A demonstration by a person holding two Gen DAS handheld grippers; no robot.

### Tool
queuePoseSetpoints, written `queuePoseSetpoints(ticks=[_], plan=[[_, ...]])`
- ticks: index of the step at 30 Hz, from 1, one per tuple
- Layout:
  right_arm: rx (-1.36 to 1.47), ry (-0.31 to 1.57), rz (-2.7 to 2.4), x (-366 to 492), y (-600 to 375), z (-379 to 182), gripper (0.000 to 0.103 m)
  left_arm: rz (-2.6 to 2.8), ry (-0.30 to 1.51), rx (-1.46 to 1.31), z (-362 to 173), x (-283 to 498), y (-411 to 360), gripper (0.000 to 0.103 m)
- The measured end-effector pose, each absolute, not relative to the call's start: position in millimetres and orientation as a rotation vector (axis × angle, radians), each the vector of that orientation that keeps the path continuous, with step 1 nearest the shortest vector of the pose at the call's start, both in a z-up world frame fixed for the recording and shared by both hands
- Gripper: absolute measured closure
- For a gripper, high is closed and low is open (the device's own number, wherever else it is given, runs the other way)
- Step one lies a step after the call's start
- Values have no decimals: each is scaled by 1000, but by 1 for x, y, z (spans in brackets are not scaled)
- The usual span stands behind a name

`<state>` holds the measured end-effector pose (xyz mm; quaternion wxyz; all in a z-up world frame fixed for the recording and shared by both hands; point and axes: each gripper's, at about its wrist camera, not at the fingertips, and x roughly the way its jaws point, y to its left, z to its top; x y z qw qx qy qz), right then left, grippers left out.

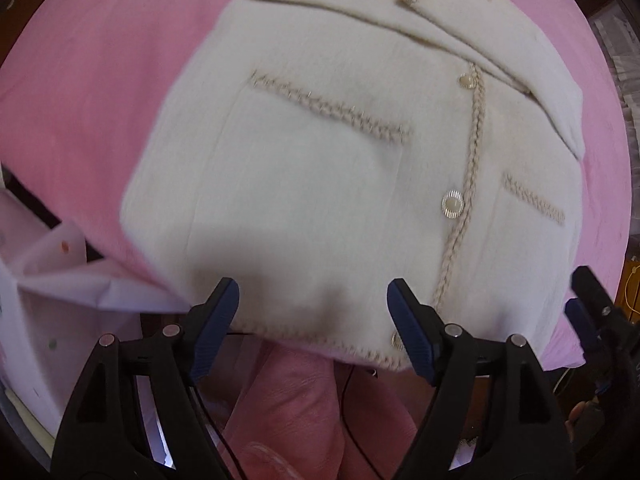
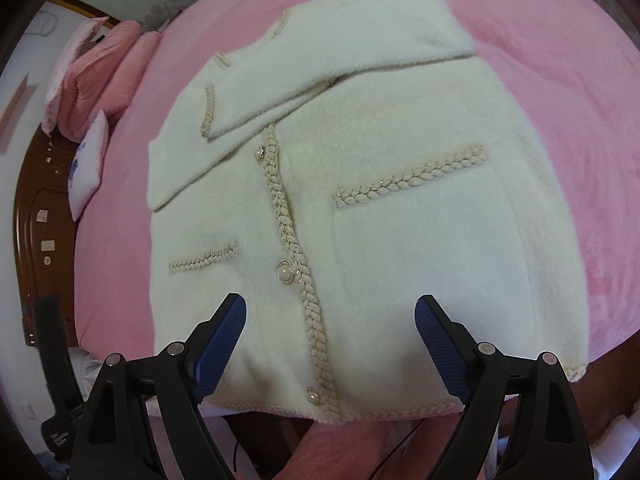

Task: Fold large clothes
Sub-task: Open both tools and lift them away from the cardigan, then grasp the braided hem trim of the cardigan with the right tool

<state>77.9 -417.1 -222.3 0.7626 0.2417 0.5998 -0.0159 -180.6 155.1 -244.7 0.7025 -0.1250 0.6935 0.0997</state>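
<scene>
While the cream jacket [image 2: 360, 220] is lying on the pink bed [image 2: 560, 80] with both sleeves already folded across, the left gripper [image 1: 312, 304] and right gripper [image 2: 330, 320] are hovering empty and spread, leaving the hem-to-collar fold undone.

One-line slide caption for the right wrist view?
Open right gripper above a cream jacket, sleeves folded in, on a pink bed.
</scene>
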Motion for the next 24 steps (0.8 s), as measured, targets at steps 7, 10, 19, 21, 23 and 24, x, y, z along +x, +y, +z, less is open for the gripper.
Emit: queuePoseSetpoints(ticks=[7,10,19,21,23,24], plan=[[532,1150,-145,13,-452,-205,15,248,1496,-287,-227,-235,167,29],[604,1133,-152,-5,-472,-209,15,264,1458,-363,-216,-250,174,29],[837,1233,-234,-40,-552,-269,12,277,1406,-505,-215,-284,199,28],[927,1219,-270,-51,-573,-287,12,267,1403,-486,-220,-290,200,27],[994,1216,-313,-62,-590,-303,12,258,1393,-508,-226,-297,203,27],[1039,1225,-309,-66,-598,-313,12,258,1387,-533,-231,-302,204,27]])
